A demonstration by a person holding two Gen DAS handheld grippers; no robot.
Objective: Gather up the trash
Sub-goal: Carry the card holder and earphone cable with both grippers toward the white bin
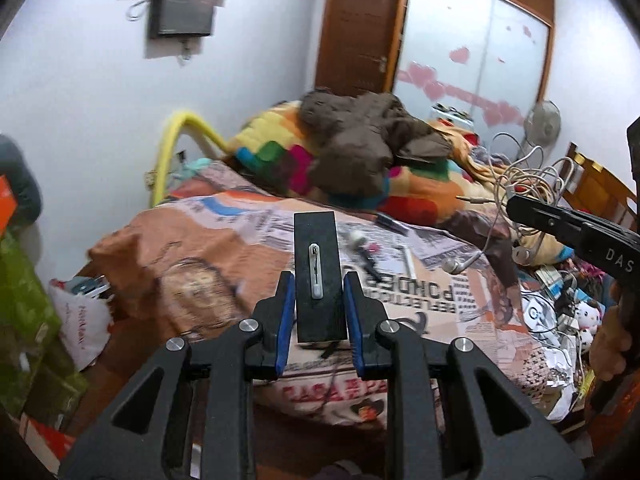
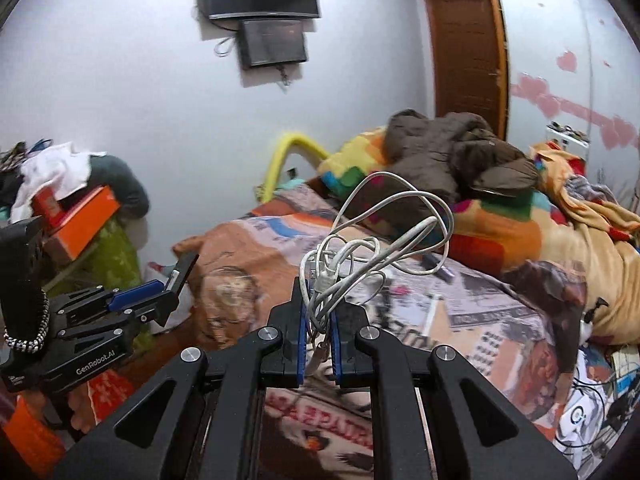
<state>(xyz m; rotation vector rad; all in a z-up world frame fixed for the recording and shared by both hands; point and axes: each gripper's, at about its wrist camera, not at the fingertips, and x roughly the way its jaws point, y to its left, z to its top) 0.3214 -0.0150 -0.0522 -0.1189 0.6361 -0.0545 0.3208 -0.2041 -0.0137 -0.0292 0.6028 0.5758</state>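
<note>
My left gripper [image 1: 319, 312] pinches a flat black card [image 1: 318, 276]. My right gripper [image 2: 319, 316] pinches a tangled bunch of white cables [image 2: 360, 256].

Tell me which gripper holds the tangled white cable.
The right gripper pinches the white cable bundle; the left gripper grips a flat black block.

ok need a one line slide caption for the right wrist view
Right gripper shut on a tangle of white cables above the cluttered bed.
</note>
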